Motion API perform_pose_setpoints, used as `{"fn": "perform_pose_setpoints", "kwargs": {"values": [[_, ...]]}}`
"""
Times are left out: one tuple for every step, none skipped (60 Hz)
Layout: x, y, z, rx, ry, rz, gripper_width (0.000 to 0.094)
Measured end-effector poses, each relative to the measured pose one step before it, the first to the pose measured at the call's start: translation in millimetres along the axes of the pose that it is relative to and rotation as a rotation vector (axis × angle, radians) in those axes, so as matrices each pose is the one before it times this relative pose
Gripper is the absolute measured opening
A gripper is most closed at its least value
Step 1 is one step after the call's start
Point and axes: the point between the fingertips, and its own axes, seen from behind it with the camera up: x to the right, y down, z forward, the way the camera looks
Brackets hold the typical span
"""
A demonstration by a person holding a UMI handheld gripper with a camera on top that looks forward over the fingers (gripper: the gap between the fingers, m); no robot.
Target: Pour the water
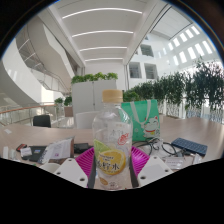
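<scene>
Here, a clear plastic bottle stands upright between the fingers of the gripper, long axis vertical, white cap at top. Pale yellowish liquid inside; a pink and yellow label wraps its lower body. Both pink pads sit against its sides, so the gripper looks clamped on it. Beyond the fingers, a green bag rests on the table. Past it, white planter boxes hold leafy plants.
</scene>
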Motion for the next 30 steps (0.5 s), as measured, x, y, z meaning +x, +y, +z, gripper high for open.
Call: {"fn": "perform_pose_setpoints", "kwargs": {"values": [[1.27, 5.75, 2.49, -0.00712, 0.00077, -0.0095, 0.0502], [0.67, 4.94, 2.19, -0.00671, 0.00126, -0.0081, 0.0502], [0.44, 4.59, 1.91, -0.00607, -0.00062, -0.0056, 0.0509], [3.92, 7.71, 1.3, -0.00628, -0.00172, 0.0006, 0.0504], [5.5, 9.87, 4.12, -0.00929, -0.00118, 0.0042, 0.0502], [-0.34, 4.77, 1.2, -0.01059, -0.00226, 0.0044, 0.0503], [-0.9, 4.9, 1.01, -0.01225, -0.00386, 0.0031, 0.0506], [-0.84, 5.36, 0.81, -0.01382, -0.00401, 0.0016, 0.0503], [-0.56, 6.4, 0.74, -0.0155, -0.00253, 0.0008, 0.0502], [7.05, 13.03, 1.71, -0.01655, -0.00071, -0.0018, 0.0502], [-0.26, 8.44, 0.32, -0.02063, -0.00207, 0.0003, 0.0507], [-4.98, -4.02, -1.95, 0.03217, -0.00715, -0.0019, 0.0507], [3.37, -3.21, 3.21, 0.01231, -0.00509, -0.0027, 0.0504], [-5.93, 0.64, -5.37, -0.00978, -0.00181, -0.0057, 0.0508], [-0.53, -1.03, -0.17, 0.00657, -0.00245, -0.009, 0.0507], [-1.16, -0.05, -0.41, 0.00129, -0.00257, -0.0092, 0.0507], [-0.81, 1.63, -0.74, -0.00593, -0.00099, -0.0081, 0.0508], [-0.74, -0.39, -0.96, 0.00227, -0.00003, -0.0052, 0.0507], [-0.63, 0.57, -1.22, -0.00267, 0.00116, -0.0021, 0.0508], [-0.51, -0.66, -1.27, 0.00174, 0.00159, 0.0015, 0.0507], [2.23, -0.52, 5.54, -0.00012, 0.00008, 0.0045, 0.0511], [-20.85, -8.95, -13.99, -0.00518, 0.00536, 0.0064, 0.0515], [-0.3, -0.58, -1.09, 0.00017, 0.00142, 0.0026, 0.0521], [0.17, 0.13, -0.94, -0.00412, 0.00079, 0.0012, 0.053], [-0.12, 0.66, -1.09, -0.0081, 0.00131, 0.0001, 0.0539], [0.26, 1.09, -1.35, -0.01159, 0.00257, -0.0001, 0.0554], [2.43, 1.19, 1.93, -0.01385, 0.00305, -0.0003, 0.0569], [5.94, 4.52, 3.22, -0.02223, 0.00282, 0.0005, 0.0589], [1.83, 4.29, -2.19, -0.02839, 0.00865, 0.0007, 0.0624], [1.55, 4.6, -2.55, -0.0296, 0.00873, 0.0024, 0.0671]]}}
